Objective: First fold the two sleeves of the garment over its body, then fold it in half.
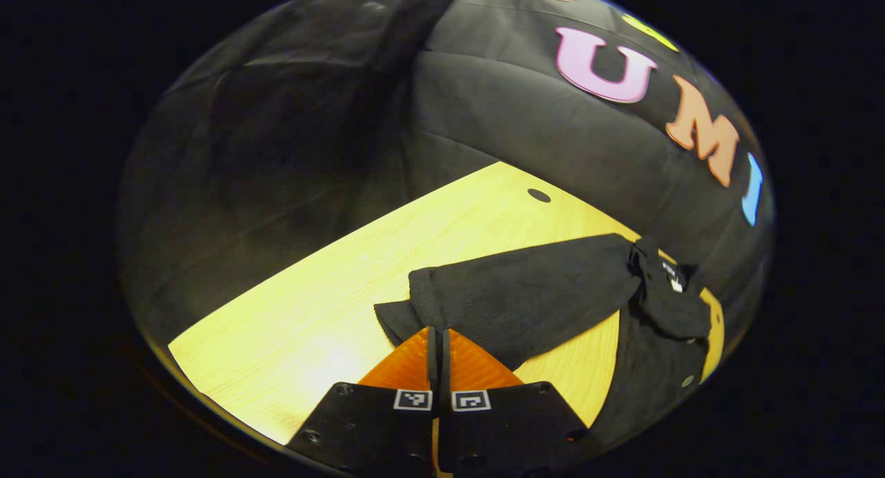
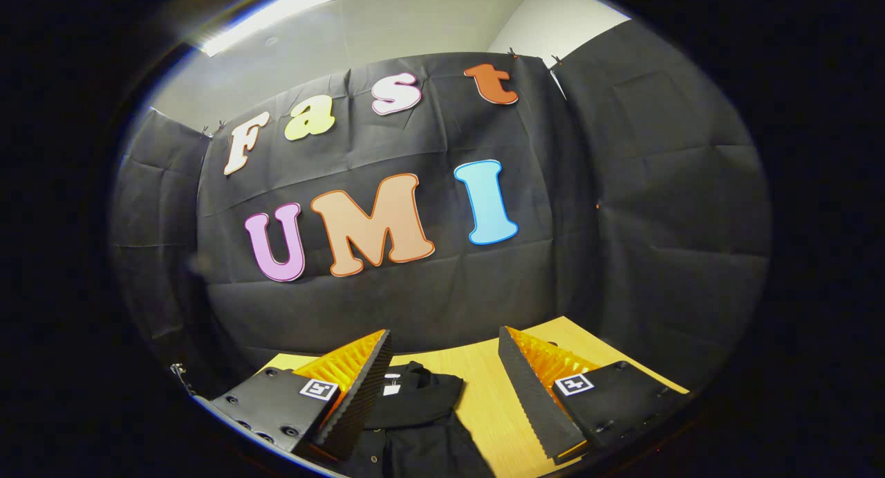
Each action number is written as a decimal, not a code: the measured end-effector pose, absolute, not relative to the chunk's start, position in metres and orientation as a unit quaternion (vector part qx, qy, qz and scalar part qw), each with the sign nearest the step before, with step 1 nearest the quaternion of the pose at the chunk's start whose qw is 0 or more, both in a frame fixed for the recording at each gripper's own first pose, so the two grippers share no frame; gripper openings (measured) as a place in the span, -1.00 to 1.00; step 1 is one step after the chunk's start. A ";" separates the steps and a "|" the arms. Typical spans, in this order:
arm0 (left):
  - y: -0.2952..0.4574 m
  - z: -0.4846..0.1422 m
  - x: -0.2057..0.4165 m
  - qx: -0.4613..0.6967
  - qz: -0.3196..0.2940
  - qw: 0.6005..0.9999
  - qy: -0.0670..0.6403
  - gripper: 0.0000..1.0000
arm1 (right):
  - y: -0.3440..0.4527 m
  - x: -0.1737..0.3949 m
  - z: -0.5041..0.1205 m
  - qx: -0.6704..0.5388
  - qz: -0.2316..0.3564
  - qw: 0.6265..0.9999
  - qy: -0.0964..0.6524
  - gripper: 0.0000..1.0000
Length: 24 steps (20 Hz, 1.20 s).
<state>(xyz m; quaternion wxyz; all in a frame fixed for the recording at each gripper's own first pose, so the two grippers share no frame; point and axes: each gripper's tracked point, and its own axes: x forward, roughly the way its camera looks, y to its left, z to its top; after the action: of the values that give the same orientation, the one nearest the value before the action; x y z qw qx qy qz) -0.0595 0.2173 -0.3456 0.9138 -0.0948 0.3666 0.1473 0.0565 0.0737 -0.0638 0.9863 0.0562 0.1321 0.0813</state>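
The left tool (image 1: pixel 438 339) is closed, its fingers pinching the sleeve (image 1: pixel 515 295), which lies folded across the garment (image 1: pixel 657 353) on the tabletop (image 1: pixel 332 305). The right tool (image 2: pixel 446 374) is wide open above the garment's collar (image 2: pixel 415 395), holding nothing.

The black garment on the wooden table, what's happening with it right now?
A person is folding a black knitted garment on a light wooden table with two handheld grippers. The left gripper has its fingers closed at the end of one sleeve, which lies across the garment's body. The right gripper hangs open above the collar, gripping nothing. The half fold does not look done yet.
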 end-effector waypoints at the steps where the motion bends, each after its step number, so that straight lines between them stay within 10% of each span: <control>1: 0.218 -0.345 -0.061 -0.106 0.148 0.912 0.366 -1.00 | 0.071 0.057 -0.063 0.055 0.080 0.987 0.131 0.94; 13: 0.051 -0.227 0.047 -0.134 -0.011 0.959 0.250 -1.00 | 0.015 0.051 -0.088 0.033 0.050 0.986 0.154 0.86; 24: -0.287 -0.317 0.087 -0.089 -0.232 0.916 0.316 -1.00 | -0.055 0.034 -0.118 0.044 0.016 0.980 0.192 0.95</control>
<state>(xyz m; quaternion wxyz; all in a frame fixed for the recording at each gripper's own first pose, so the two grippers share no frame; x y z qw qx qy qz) 0.0872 -0.2872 -0.3173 0.9157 -0.0889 0.3159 -0.2319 0.0343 -0.0548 -0.1179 0.9803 0.0444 0.1917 0.0165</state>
